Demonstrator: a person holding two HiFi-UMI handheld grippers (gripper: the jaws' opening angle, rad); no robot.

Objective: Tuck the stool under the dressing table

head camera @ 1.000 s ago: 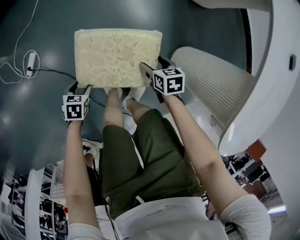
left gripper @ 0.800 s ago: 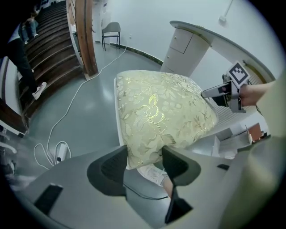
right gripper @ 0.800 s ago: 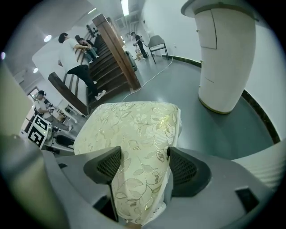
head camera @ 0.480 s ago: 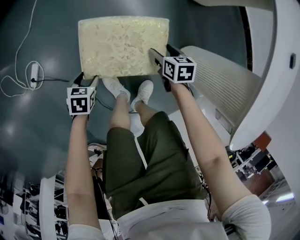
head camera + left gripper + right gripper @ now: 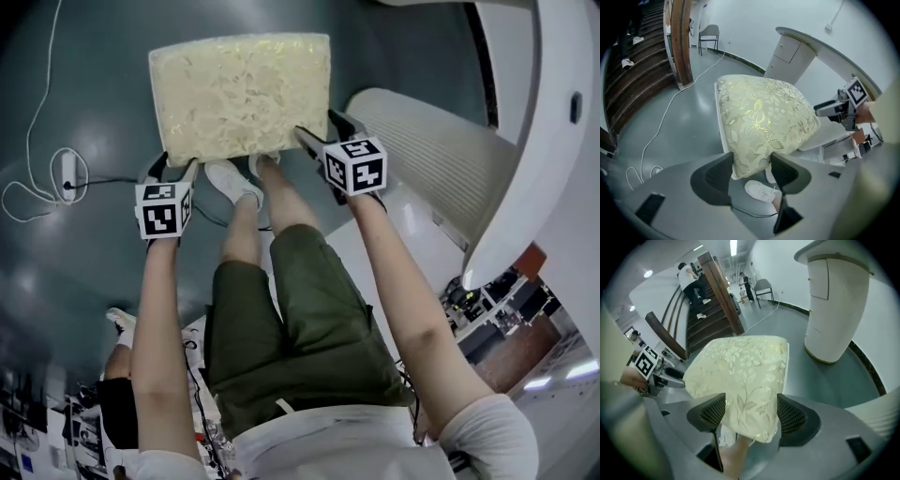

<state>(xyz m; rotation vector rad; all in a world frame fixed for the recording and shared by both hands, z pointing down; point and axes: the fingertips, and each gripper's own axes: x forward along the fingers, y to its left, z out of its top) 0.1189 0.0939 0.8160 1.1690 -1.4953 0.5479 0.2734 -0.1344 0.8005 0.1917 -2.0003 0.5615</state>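
The stool's cream floral cushion [image 5: 242,94] lies ahead of me over the grey floor, tilted a little. My left gripper [image 5: 174,169] is shut on its near left corner; in the left gripper view [image 5: 751,171] both pads press the cushion [image 5: 764,112]. My right gripper [image 5: 322,129] grips the near right corner; its jaws have just been opening slightly, but the pads [image 5: 751,416] still touch the cushion [image 5: 740,371] between them. The white dressing table [image 5: 525,141] curves along the right, with its pedestal cabinet [image 5: 836,301] beyond the stool. The stool's legs are hidden.
A white ribbed panel [image 5: 422,150] sits right beside the stool. My legs and white shoes [image 5: 234,183] stand just under its near edge. A cable with a power strip [image 5: 66,173] lies on the floor at left. A wooden staircase [image 5: 712,310] with people and a chair [image 5: 708,35] are far off.
The stool and both grippers shifted away and rightward, then eased back a little, and the cushion now sits slightly tilted. My feet have stepped forward beneath it.
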